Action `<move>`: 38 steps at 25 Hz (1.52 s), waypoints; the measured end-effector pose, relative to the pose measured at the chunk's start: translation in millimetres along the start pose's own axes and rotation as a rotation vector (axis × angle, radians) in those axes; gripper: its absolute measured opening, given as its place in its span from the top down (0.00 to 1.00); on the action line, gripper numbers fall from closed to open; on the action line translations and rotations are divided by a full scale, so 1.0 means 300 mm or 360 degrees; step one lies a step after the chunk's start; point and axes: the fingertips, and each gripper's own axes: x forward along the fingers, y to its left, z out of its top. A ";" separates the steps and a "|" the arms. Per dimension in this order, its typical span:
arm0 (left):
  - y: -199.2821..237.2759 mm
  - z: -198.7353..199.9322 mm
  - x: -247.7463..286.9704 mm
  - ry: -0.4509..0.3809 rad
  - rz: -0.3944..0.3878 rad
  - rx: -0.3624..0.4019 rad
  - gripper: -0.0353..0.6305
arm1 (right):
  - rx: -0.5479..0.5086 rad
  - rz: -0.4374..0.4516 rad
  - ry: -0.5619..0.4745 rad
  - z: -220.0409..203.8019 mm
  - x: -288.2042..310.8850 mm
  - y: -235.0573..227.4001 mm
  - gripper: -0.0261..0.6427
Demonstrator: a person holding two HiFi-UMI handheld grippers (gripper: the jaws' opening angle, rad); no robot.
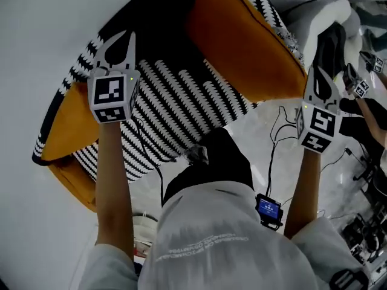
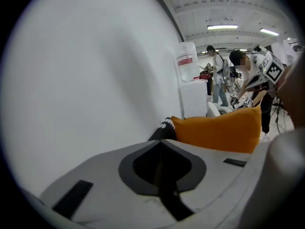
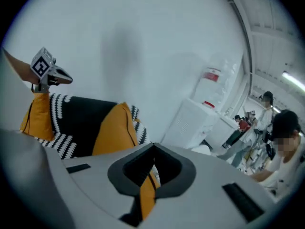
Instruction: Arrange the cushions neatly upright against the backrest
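A black-and-white striped sofa stands against the white wall. One orange cushion leans at its right end, and another orange cushion lies at its left end. My left gripper hovers over the black backrest between them, shut with nothing in it; in its own view the left gripper points past an orange cushion. My right gripper is shut just beyond the right cushion's outer corner. In its own view the right gripper shows orange fabric through the slit; contact cannot be told.
A white water dispenser stands by the wall beyond the sofa's right end. White seats and another person with marker-cube grippers are at the far right. Cables trail over the pale floor.
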 end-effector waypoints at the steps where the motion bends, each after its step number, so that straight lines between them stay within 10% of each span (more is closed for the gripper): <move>1: 0.027 -0.025 -0.089 -0.0001 0.0035 -0.0040 0.93 | -0.0031 0.0049 -0.0054 0.057 -0.035 0.054 0.96; 28: 0.134 -0.335 -2.032 -0.0245 0.0656 -0.0594 0.93 | -0.0426 0.0830 -0.0824 0.615 -1.496 1.072 0.96; 38: 0.000 -0.299 -2.393 -0.0262 0.0837 -0.0366 0.93 | -0.0518 0.1020 -0.1082 0.669 -1.892 1.253 0.96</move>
